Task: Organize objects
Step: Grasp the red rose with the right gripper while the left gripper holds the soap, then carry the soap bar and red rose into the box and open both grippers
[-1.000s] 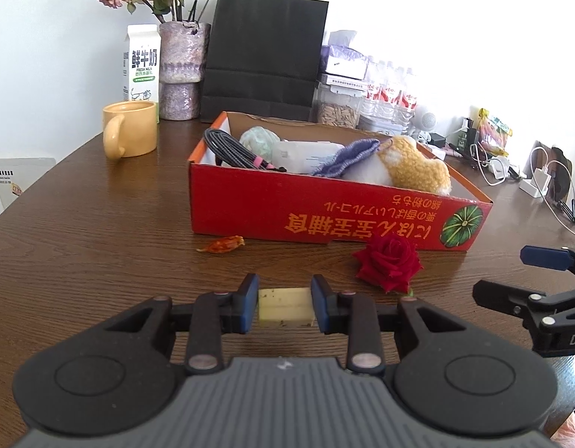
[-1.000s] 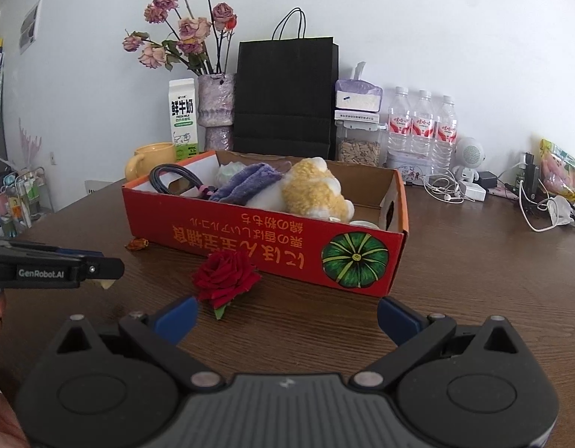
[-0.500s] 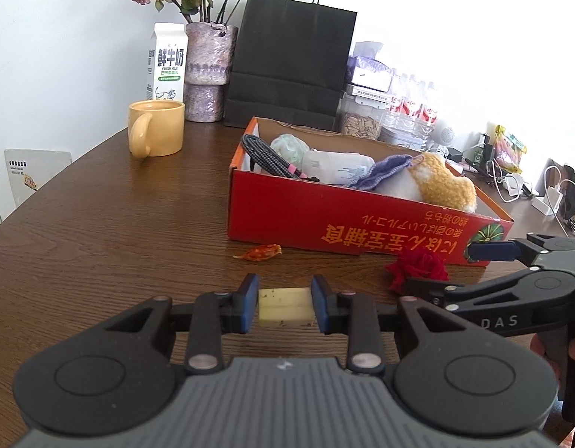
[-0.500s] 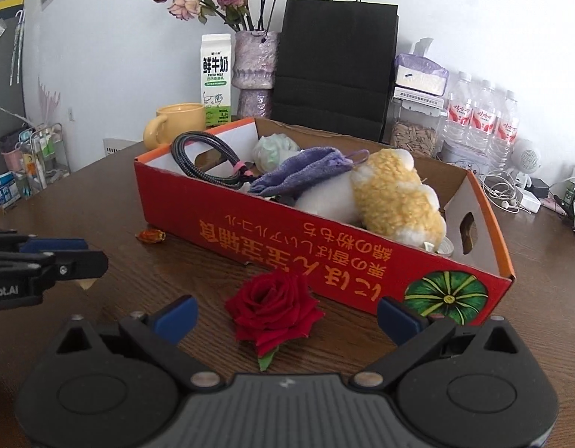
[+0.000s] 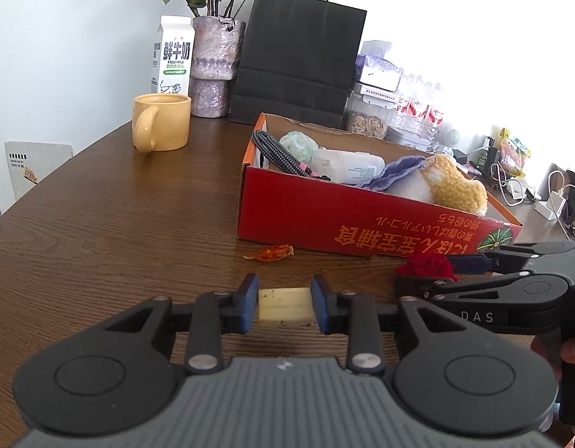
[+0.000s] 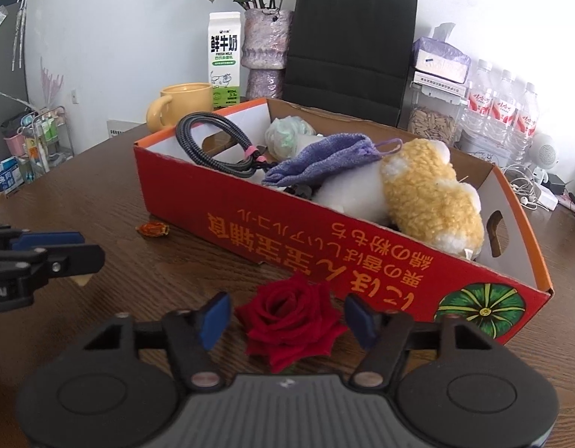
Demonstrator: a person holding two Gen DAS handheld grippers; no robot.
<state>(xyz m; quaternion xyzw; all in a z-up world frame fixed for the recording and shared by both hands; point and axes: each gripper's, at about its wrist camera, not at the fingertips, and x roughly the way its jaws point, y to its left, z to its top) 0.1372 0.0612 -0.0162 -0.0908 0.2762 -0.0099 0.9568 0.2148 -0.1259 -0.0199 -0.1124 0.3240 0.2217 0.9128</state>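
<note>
left gripper (image 5: 284,304) pinches a pale block (image 5: 284,305), likely bound for the red box (image 6: 325,239). right gripper (image 6: 285,315) has just been closing around the red rose (image 6: 292,319) on the table (image 5: 100,205), pads apparently not yet pressing.

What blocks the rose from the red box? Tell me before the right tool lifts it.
Nothing visible lies between the rose and the box; only the box's near wall stands there, to be cleared from above. The right tool has just been closing, the rose between its pads. Inside, the plush and pouch crowd the middle.
</note>
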